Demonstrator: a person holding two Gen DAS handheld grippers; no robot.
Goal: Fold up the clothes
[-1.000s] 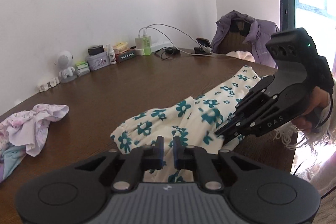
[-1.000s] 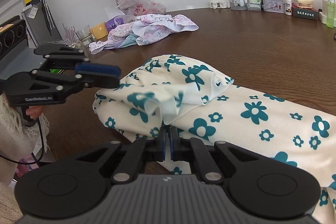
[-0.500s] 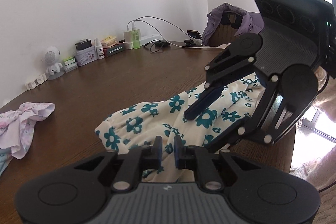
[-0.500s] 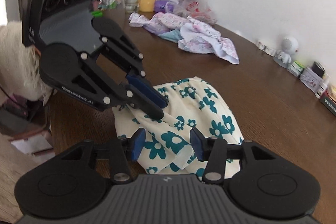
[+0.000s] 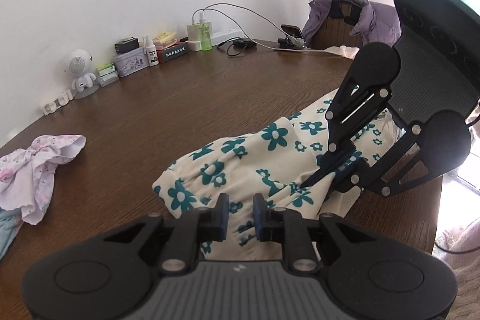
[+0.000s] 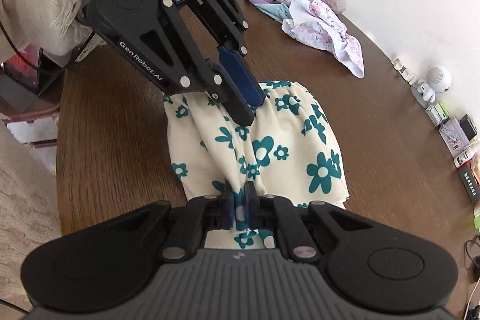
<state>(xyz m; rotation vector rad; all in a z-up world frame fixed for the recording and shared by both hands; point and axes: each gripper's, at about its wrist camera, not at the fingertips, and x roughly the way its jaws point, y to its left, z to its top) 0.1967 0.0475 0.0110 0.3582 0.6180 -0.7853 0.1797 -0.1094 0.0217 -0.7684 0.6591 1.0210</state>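
We have the flowered garment (image 6: 270, 146) lying bunched on the brown table (image 5: 210, 98), right under both of our tools. The right gripper (image 6: 239, 200) is clenched on a gathered ridge of the cloth: in its own view the fabric runs up out of the narrow slot between the blue pads, pulled into tight pleats that fan away ahead of it. The left gripper (image 5: 240, 213) sits over the near hem with its jaws slightly parted. Printed cloth shows in the gap between its pads, but in its own view they do not seem to press on it; in the right wrist view its tips reach into the gathered edge on the far side of the garment from the right gripper, and we cannot tell there whether they bite.

We judge the garment light, thin and limp. It wrinkles wherever it is pinched and will sag from any hold, so one grip alone will only drag it into a rope. It looks matte rather than slick, and a firm pinch on a doubled edge should keep it. The gathered band looks thicker than the rest, the better place to take hold, with the two grips set well apart along that edge so the cloth hangs flat between them.

A pink heap of other clothes (image 5: 39, 158) lies well off to the left gripper's left.
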